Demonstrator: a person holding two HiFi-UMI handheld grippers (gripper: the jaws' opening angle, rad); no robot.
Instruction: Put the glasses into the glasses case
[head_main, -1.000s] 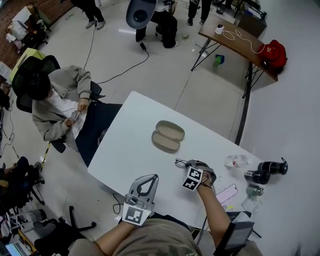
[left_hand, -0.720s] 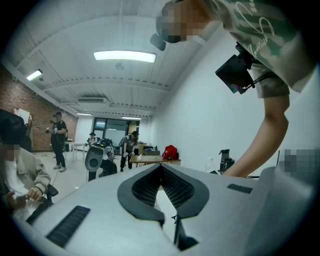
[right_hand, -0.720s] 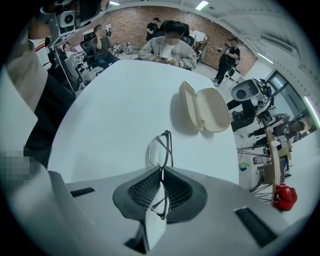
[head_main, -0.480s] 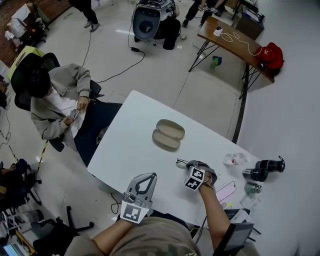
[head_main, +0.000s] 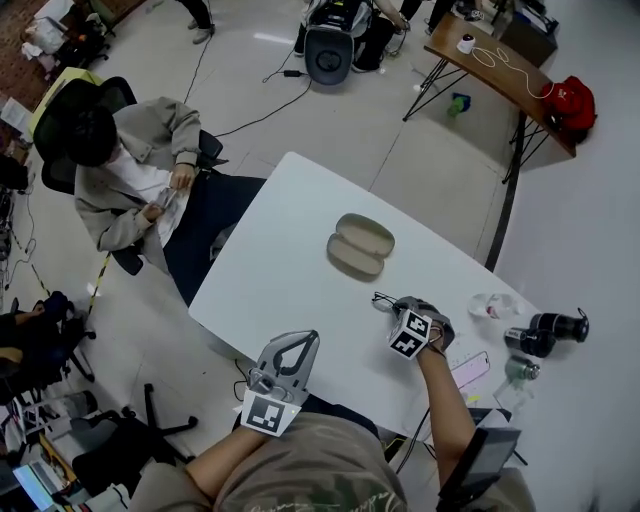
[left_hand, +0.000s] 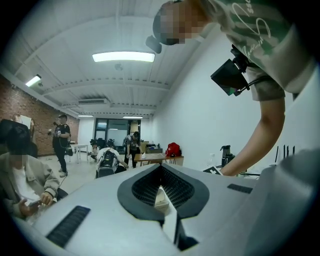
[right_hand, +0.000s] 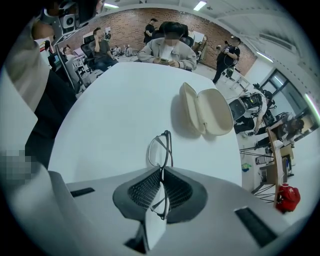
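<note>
Step in hand: pickup done, transfer to case pending.

Right gripper (right_hand: 161, 172) has its jaws clamped on the glasses (right_hand: 161, 149), pinching the frame edge-on; one lens sticks out past the tips, over the table (head_main: 270, 270). I can't tell whether the frame is touching the table.

Glasses case (head_main: 360, 245) lies open, hollows up, at 11 o'clock from the right gripper, well apart.

Left gripper (head_main: 297, 343) sits at the table's near edge, 8 o'clock from the right one, jaws closed on nothing.

Next, my read: carry toward 11 o'clock, turn the frame flat, lower it into one hollow, release. The left gripper could brace the case.
</note>
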